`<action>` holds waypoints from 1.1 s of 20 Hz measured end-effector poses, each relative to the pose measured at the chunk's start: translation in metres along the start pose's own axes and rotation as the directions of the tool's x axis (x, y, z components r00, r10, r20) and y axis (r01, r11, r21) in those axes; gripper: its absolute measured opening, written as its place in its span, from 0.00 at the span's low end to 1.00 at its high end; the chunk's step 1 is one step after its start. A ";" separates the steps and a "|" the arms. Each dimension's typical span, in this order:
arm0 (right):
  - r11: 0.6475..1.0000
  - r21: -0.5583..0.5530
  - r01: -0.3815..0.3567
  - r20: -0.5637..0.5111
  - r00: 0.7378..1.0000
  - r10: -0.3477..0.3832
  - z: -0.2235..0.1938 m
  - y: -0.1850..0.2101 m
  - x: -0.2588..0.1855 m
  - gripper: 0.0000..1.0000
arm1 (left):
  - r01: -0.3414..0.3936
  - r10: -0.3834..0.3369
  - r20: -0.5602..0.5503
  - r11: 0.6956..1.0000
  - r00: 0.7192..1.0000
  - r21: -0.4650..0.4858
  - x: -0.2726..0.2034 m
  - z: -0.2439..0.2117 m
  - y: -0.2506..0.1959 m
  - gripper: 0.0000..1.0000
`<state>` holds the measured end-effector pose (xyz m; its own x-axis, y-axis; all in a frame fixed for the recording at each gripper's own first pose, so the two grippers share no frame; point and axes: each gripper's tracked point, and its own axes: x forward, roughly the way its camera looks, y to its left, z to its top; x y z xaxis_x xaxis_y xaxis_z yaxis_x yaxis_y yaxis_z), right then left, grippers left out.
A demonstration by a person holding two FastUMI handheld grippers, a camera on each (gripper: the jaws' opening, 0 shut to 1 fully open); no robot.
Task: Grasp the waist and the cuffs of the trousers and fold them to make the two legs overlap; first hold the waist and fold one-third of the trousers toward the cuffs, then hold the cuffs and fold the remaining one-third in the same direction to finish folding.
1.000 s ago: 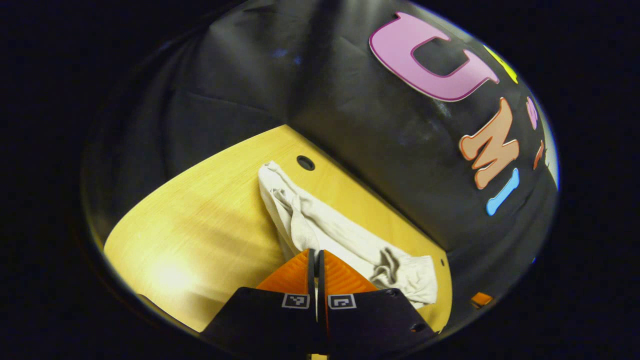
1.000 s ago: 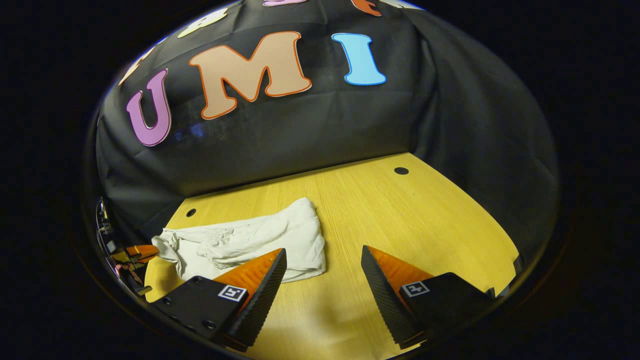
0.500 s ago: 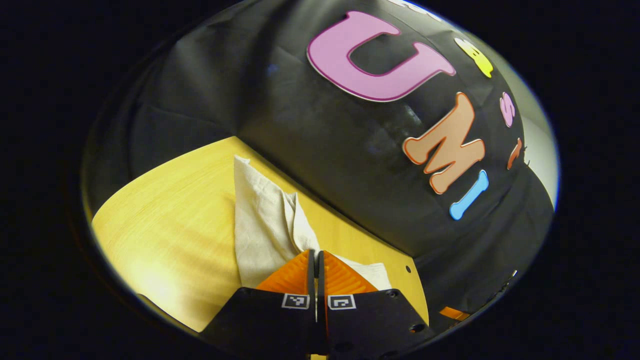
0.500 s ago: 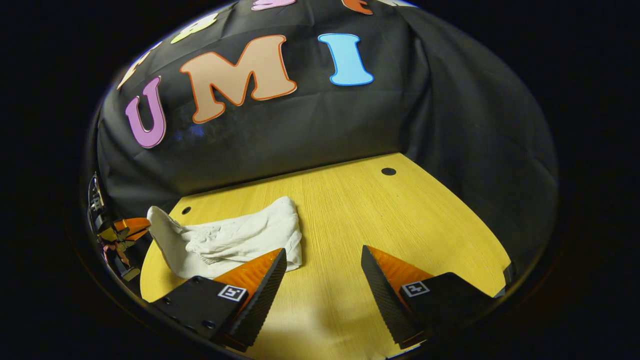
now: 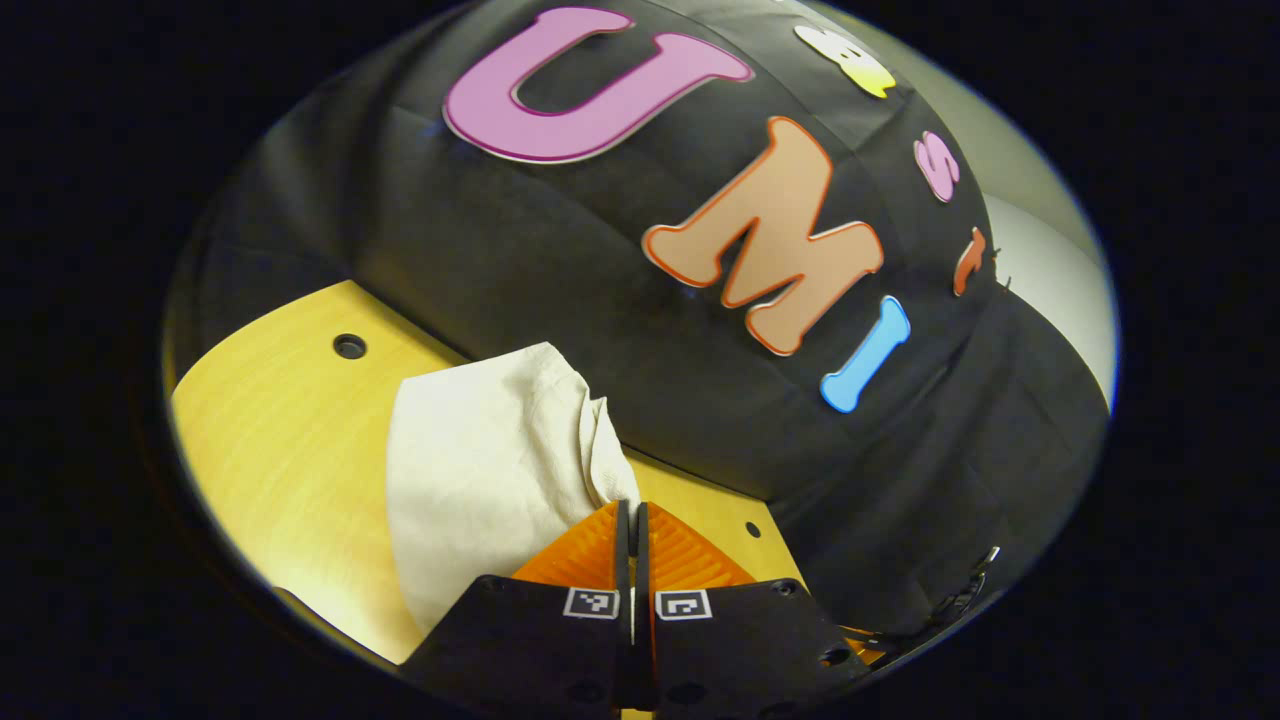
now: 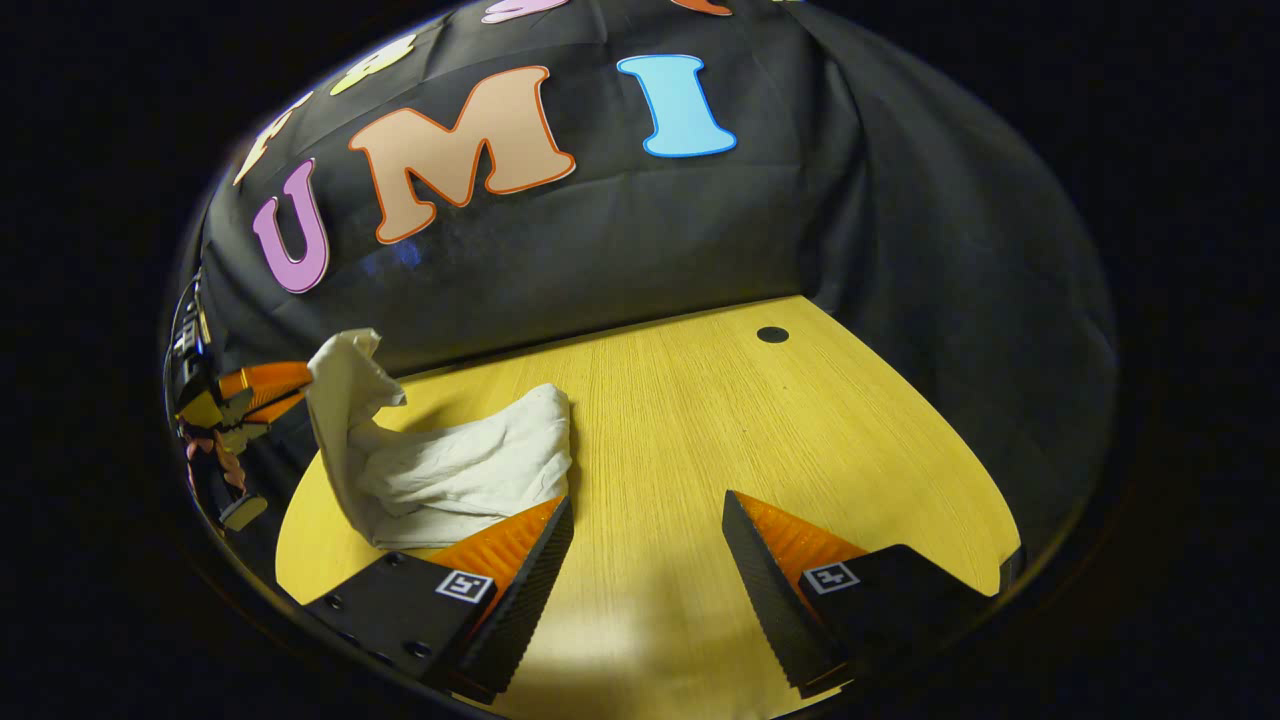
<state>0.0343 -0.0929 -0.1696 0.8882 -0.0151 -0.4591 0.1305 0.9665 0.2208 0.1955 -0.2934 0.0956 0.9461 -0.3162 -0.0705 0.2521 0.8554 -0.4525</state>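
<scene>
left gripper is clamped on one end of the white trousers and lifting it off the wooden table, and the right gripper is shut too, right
Not quite. The right gripper is open: the right gripper view shows its two fingers spread wide above the wooden table, holding nothing. The rest stands: the left gripper is shut on one end of the white trousers, lifting it off the table.

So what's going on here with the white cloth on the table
A person is folding white trousers on a yellow wooden table with two handheld grippers. The left gripper is shut on one end of the trousers and holds it lifted off the table, as the right gripper view shows at its left edge, while the other end lies bunched on the wood. The right gripper hangs open above the table beside the trousers, holding nothing. The fold is under way, not finished.
</scene>
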 end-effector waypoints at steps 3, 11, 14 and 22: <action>1.000 -0.010 -0.005 0.002 1.000 0.005 0.003 -0.017 0.002 0.96 | 0.043 -0.039 -0.051 0.996 0.998 0.083 0.018 -0.028 -0.042 0.00; 0.999 -0.035 -0.015 -0.010 1.000 0.014 -0.001 -0.047 0.004 0.97 | 0.123 -0.050 -0.261 0.955 0.964 0.271 0.039 -0.148 -0.082 0.05; 0.998 -0.042 -0.037 -0.019 0.999 0.037 -0.007 -0.043 0.003 0.97 | 0.153 -0.056 -0.317 0.944 0.947 0.292 0.039 -0.178 -0.097 0.69; 0.991 -0.057 -0.119 0.017 0.993 0.120 -0.003 -0.006 -0.012 0.97 | 0.056 0.025 -0.234 0.941 0.972 0.334 0.020 -0.158 -0.091 0.96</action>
<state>0.0210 -0.0979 -0.1683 0.9050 0.0966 -0.4144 -0.0013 0.9745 0.2242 0.1589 -0.4421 -0.0055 0.8784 -0.3818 -0.2876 0.3582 0.9241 -0.1330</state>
